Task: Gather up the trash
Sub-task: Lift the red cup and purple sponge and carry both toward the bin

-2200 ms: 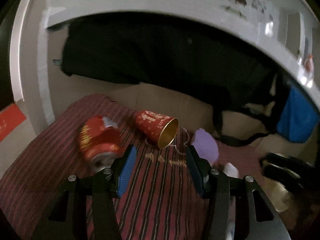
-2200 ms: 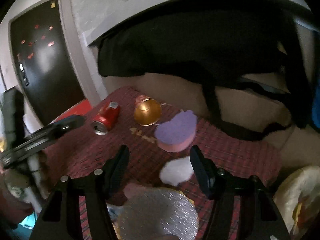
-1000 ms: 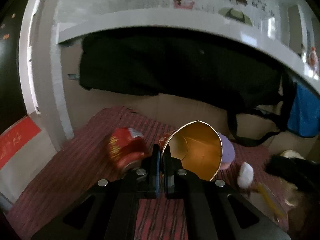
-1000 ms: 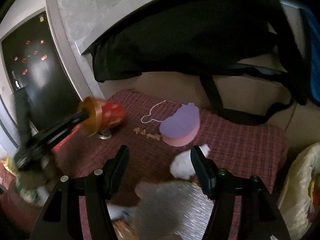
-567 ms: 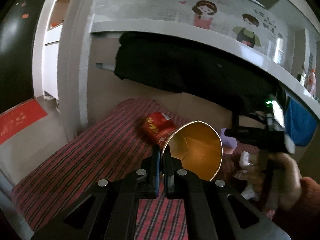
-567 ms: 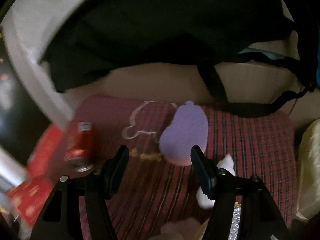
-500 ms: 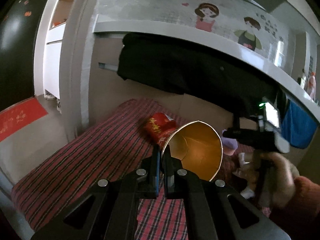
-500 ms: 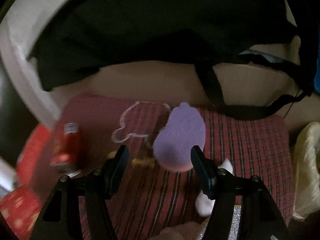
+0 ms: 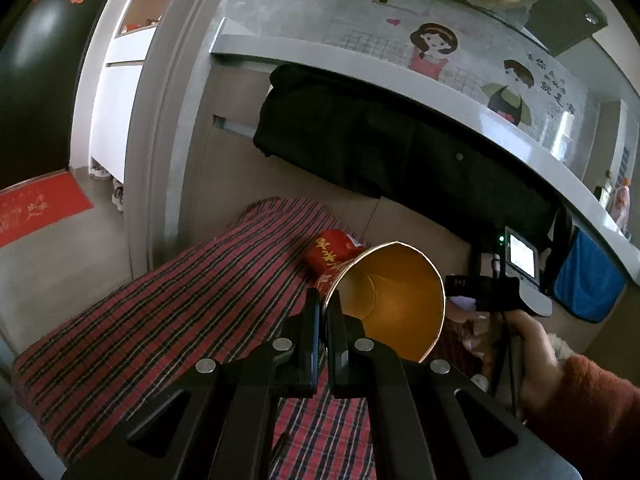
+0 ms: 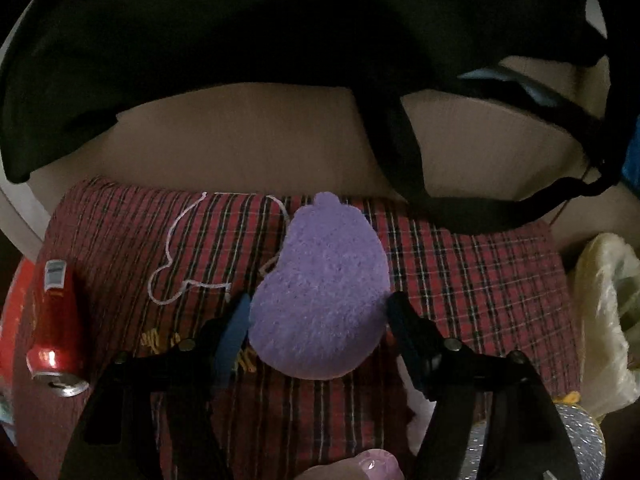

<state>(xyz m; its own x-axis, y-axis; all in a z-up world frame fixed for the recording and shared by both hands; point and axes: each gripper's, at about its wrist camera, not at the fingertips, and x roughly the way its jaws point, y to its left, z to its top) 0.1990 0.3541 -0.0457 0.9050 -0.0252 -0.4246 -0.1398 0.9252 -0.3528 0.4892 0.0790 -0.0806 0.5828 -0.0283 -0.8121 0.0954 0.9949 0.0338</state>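
My left gripper [image 9: 324, 312] is shut on the rim of a red paper cup [image 9: 390, 300] with a gold inside, held above the red plaid cloth [image 9: 160, 320]. A crushed red can [image 9: 330, 250] lies on the cloth behind the cup and also shows in the right wrist view [image 10: 54, 320] at the left. My right gripper [image 10: 320, 316] is open, its fingers on either side of a purple sponge [image 10: 324, 300] with a white string [image 10: 172, 248] on the plaid cloth [image 10: 480, 280].
A black bag [image 10: 280, 40] with straps hangs over the cardboard-coloured back wall. A pale plastic bag [image 10: 608, 312] sits at the right. A silver glittery disc [image 10: 576, 440] and white tissue [image 10: 416, 400] lie near the front right. A red doormat [image 9: 36, 208] lies on the floor at the left.
My right gripper has moved down and forward so that its open fingers now flank the purple sponge. My left gripper still holds the cup, lifted and swung a little to the left.
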